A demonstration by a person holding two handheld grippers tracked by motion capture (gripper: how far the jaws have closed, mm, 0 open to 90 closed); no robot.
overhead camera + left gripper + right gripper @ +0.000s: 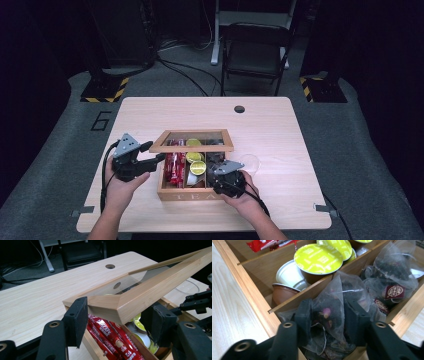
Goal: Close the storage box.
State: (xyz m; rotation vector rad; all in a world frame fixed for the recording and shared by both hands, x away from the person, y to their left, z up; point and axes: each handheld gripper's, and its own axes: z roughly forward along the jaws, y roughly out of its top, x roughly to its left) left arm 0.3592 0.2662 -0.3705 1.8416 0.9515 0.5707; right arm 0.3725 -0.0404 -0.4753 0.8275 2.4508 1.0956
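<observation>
Left claw [112, 320] grips the raised lid [150, 290] of a tea box [186, 195]; right claw [327, 315] clasps a tea bag [329, 307] inside.

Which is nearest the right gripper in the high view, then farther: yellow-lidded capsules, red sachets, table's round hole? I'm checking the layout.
From the right gripper:
1. Yellow-lidded capsules, middle compartment, just left.
2. Red sachets, left compartment.
3. Round hole, far table edge.
</observation>
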